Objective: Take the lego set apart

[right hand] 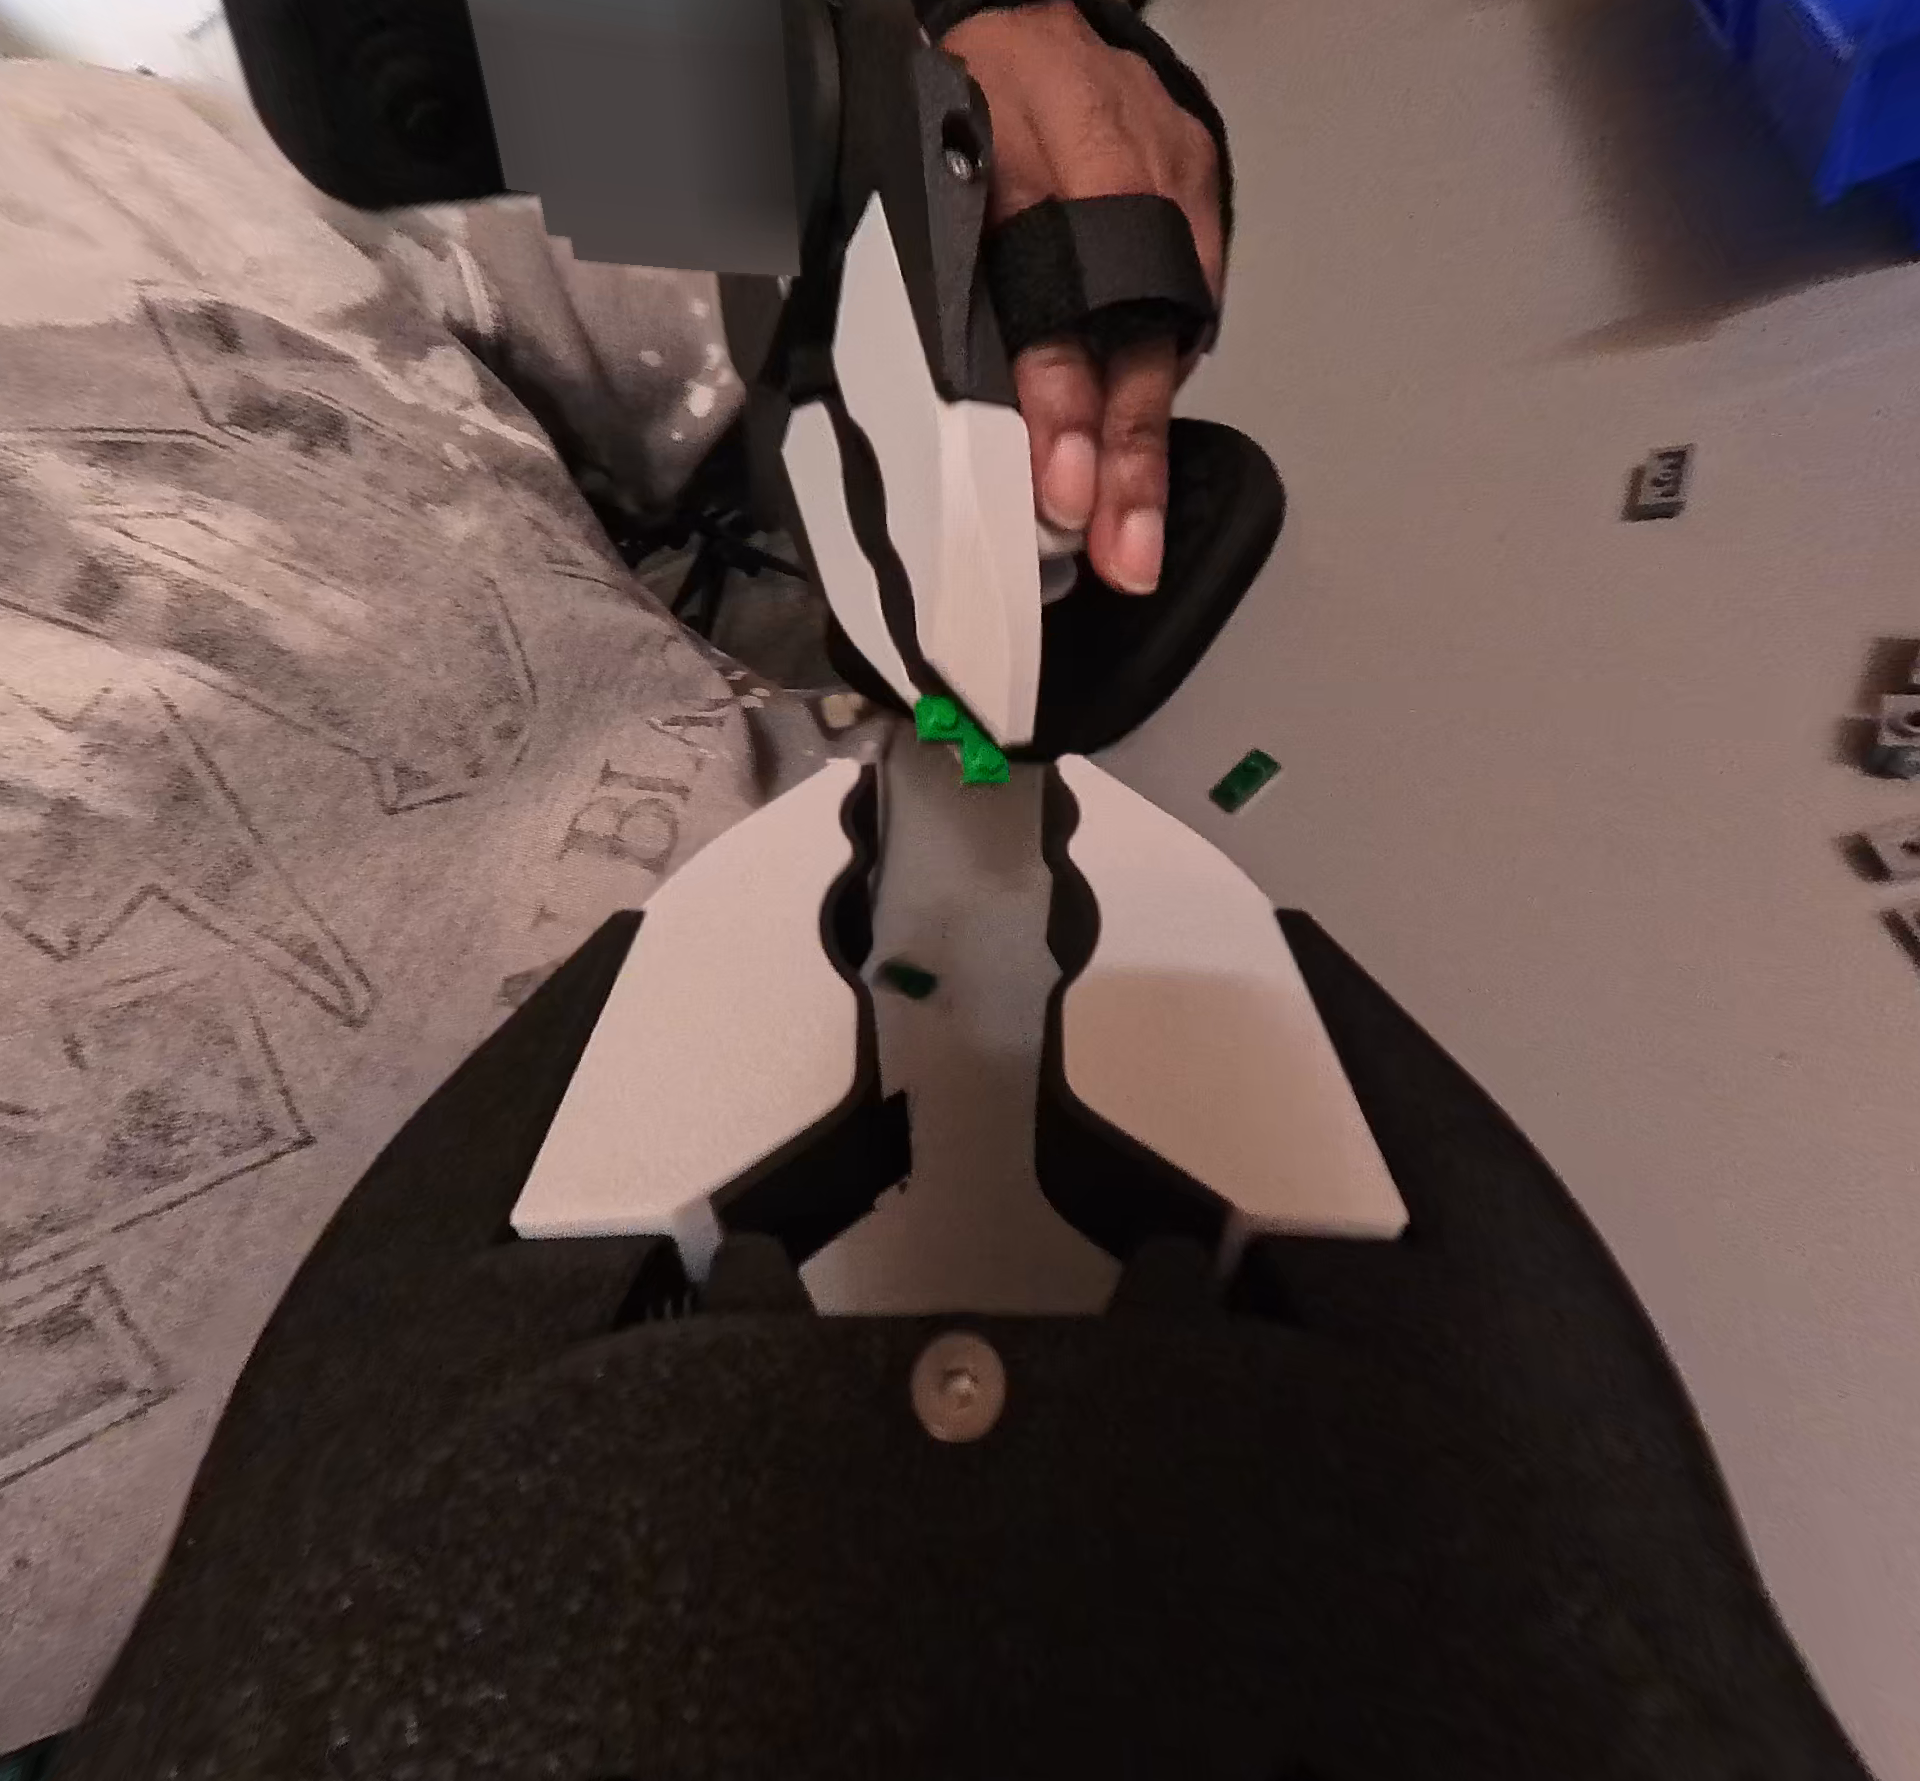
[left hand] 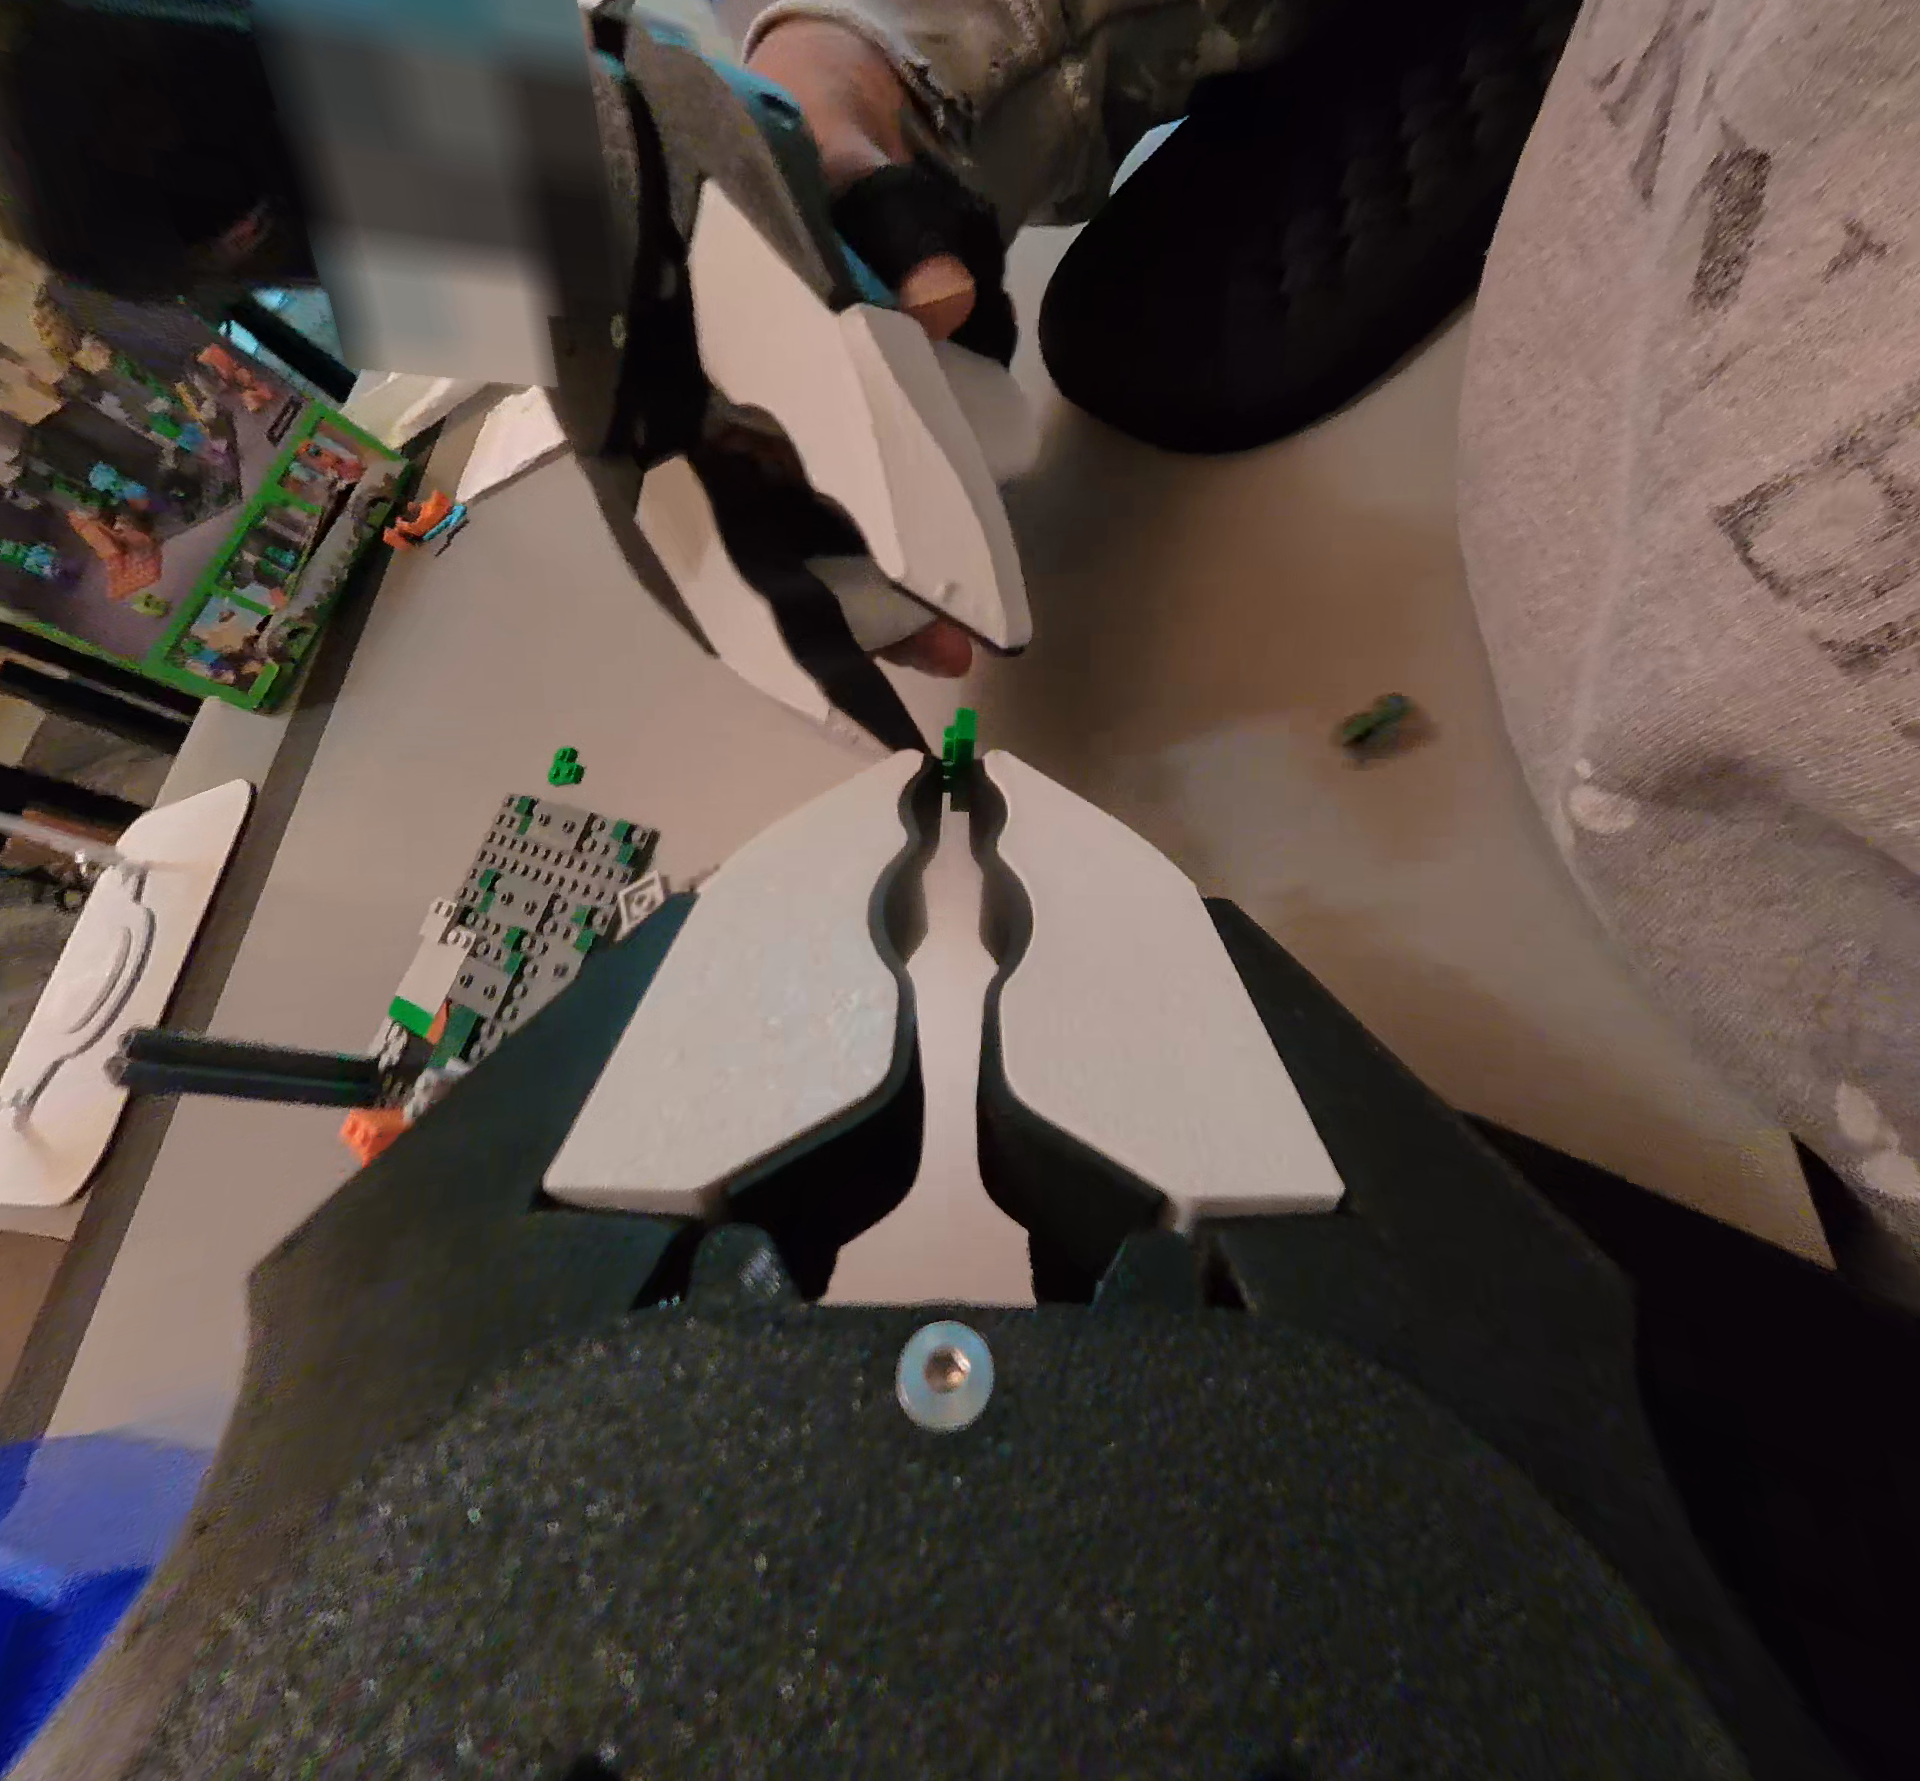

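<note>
My left gripper point(left hand: 957, 767) is shut on a small bright green lego piece point(left hand: 961, 752), pinched upright at the fingertips above the table. In the right wrist view the same gripper point(right hand: 964, 721) comes down from above with the green piece point(right hand: 961, 739) sticking out of its tips. My right gripper point(right hand: 961, 781) is open, and the green piece sits just beyond its spread tips without touching them. It also shows in the left wrist view point(left hand: 940, 692), close above my left tips. The grey lego build point(left hand: 530, 910) with green studs lies on the table at the left.
A dark green plate point(right hand: 1244, 779) and another point(right hand: 907, 980) lie on the table point(right hand: 1455, 900). A loose green piece point(left hand: 566, 767), the lego box point(left hand: 156, 505), a white tray point(left hand: 104, 993), grey bricks point(right hand: 1891, 723) and a blue bin point(right hand: 1787, 17) surround the work area. A person's grey garment point(right hand: 260, 588) is close. The tips of both grippers are at nearly the same place. The grey lego build point(left hand: 530, 910) is about 20 cm from both grippers' fingertips.
</note>
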Available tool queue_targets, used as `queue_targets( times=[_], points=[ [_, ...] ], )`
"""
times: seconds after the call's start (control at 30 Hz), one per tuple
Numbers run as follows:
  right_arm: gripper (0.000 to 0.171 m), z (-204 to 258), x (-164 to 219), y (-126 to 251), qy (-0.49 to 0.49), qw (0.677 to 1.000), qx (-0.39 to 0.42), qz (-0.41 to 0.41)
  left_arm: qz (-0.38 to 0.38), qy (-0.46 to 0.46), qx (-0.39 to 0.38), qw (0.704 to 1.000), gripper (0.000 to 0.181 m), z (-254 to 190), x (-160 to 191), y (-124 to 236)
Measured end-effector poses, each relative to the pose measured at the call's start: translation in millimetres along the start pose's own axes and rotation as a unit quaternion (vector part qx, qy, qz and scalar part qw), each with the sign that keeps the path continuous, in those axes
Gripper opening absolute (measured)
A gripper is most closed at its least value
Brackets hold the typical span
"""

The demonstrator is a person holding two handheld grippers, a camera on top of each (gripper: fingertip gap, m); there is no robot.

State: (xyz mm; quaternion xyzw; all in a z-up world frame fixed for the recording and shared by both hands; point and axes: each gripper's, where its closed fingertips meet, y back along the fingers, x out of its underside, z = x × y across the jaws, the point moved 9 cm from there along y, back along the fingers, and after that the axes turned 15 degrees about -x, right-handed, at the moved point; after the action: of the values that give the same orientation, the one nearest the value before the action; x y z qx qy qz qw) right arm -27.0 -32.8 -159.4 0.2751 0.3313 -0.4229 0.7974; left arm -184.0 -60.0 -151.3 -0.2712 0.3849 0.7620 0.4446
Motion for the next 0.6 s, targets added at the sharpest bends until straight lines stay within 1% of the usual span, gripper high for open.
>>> queue_targets(
  times=[0.1,0.2,0.3,0.37,0.43,0.5,0.6],
  points=[
    [0.03,-4,4,2,0.025,0.996,0.07,0.045,0.018,0.024,-0.038,0.999,0.005,17,9,8],
    [0.029,-3,10,-7,0.059,0.986,0.12,0.102,0.05,0.056,-0.113,0.991,0.005,47,21,22],
    [0.028,-4,15,-21,0.103,0.966,0.17,0.167,0.108,0.101,-0.198,0.969,0.005,85,40,39],
    [0.027,-6,18,-31,0.127,0.949,0.198,0.21,0.149,0.135,-0.265,0.943,0.005,111,57,50],
    [0.026,-9,21,-39,0.142,0.932,0.222,0.249,0.197,0.184,-0.285,0.92,0.005,130,74,58],
    [0.024,-12,23,-45,0.146,0.922,0.231,0.274,0.216,0.216,-0.295,0.905,0.009,140,85,63],
    [0.016,-13,24,-47,0.132,0.926,0.222,0.277,0.235,0.233,-0.294,0.896,0.022,144,92,63]
  ],
)
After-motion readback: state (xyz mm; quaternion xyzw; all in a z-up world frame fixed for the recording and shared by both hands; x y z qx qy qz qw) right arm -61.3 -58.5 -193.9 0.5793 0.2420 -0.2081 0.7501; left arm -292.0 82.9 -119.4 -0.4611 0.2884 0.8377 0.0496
